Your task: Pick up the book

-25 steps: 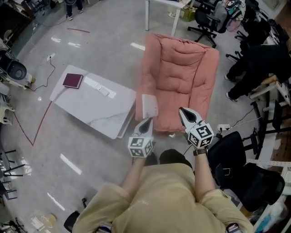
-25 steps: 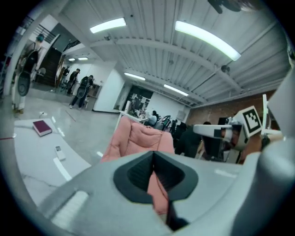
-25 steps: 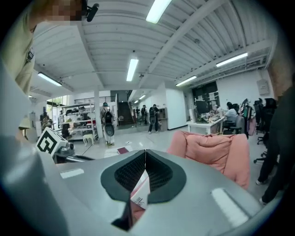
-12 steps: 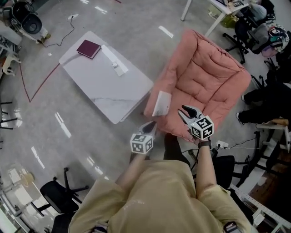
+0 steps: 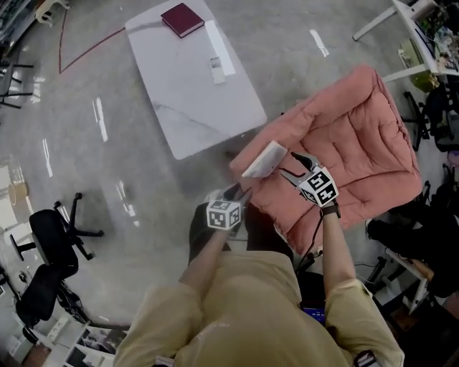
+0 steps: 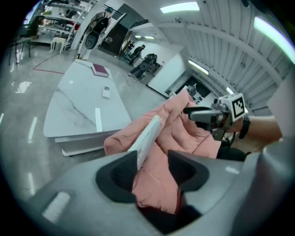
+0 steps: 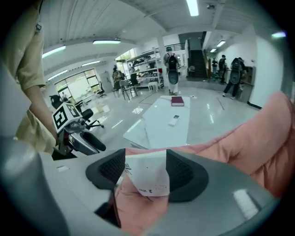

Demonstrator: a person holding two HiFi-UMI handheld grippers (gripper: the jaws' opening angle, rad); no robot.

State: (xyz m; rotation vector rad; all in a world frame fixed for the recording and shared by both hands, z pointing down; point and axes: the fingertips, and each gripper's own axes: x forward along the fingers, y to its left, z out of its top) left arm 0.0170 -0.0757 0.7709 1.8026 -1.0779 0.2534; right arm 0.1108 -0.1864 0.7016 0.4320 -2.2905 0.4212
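A white book (image 5: pixel 264 159) lies tilted on the near corner of a pink floor cushion (image 5: pixel 344 150). My left gripper (image 5: pixel 239 191) hangs just below that corner, jaws opening, and the white book (image 6: pixel 146 136) shows beyond its gap with nothing pressed between the pads. My right gripper (image 5: pixel 290 165) comes in from the right over the cushion, jaws also opening; the white book (image 7: pixel 147 177) fills the view past its gap, not gripped. A maroon book (image 5: pixel 182 18) rests on the far end of a low white table (image 5: pixel 186 107).
A white remote (image 5: pixel 215 63) and a long white strip lie on the table beside the maroon book. A black office chair (image 5: pixel 50 236) stands at the left on the glossy grey floor. Another person's dark legs (image 5: pixel 401 240) are at the right.
Both grippers have dropped toward the cushion's corner and the white book, and their jaws went from shut to open. The head view has swung, shifting the table up and left.
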